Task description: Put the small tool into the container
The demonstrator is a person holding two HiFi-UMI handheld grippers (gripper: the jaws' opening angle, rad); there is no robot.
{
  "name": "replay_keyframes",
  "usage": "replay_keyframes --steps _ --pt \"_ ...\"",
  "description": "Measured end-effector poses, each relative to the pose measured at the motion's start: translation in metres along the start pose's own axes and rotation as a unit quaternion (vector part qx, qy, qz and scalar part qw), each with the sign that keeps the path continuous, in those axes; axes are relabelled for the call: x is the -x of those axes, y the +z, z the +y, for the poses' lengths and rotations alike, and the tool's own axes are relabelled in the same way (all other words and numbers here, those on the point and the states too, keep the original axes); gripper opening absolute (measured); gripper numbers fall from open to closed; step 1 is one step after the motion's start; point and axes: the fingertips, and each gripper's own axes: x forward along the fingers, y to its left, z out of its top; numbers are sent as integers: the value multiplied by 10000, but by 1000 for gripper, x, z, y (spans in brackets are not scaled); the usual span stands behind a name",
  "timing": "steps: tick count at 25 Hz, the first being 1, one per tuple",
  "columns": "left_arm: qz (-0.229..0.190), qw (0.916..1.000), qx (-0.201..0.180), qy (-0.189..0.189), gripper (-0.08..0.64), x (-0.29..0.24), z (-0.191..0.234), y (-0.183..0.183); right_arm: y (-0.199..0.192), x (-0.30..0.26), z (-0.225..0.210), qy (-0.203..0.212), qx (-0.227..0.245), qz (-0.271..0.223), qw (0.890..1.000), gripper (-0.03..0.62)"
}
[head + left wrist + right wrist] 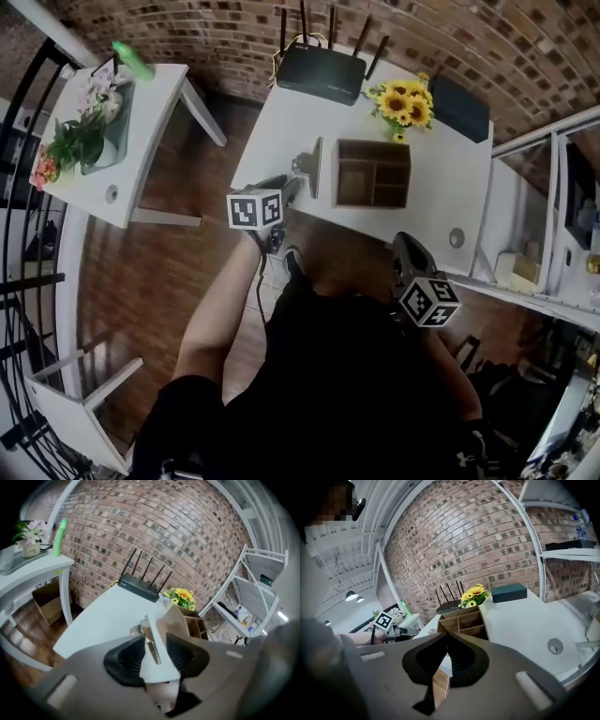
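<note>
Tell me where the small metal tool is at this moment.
In the head view the small metal tool sits on the white table, just left of the wooden container and near the table's front edge, ahead of the left gripper.

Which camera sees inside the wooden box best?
Head view: it looks down into the wooden box, showing every compartment. The left gripper view shows only part of it; the right gripper view sees it low, slantwise.

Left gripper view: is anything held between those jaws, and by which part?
Nothing is held. The left gripper has its jaws apart; the small silver metal tool on the white table shows between them, untouched by either pad.
</note>
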Motion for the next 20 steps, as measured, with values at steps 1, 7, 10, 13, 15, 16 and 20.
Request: replay_keyframes --steps 1,7,10,13,15,16,20 --pt "101 9999 25 25 143 -9 7 4 1 -4 1 13 13 29 10000 11" --pt "879 9958 -138 218 152 -57 29 18 24 -29 -4 257 94 2 9996 11" --pt "1314 9898 -240 494 152 -70 42 7 46 -33 -12 363 157 -151 9991 11" --pt "1400 9895 45 354 139 -78 40 8 56 -36 -24 441 111 -199 9988 11" --pt "1506 9882 185 207 109 -83 35 8 58 -37 -35 436 36 -194 9989 11" --pt "1588 9869 201 178 93 -85 33 6 58 -38 -40 421 6 -195 9989 11" --pt "1820 9830 196 169 69 -87 29 -1 58 -38 -55 391 -140 -193 9990 11"
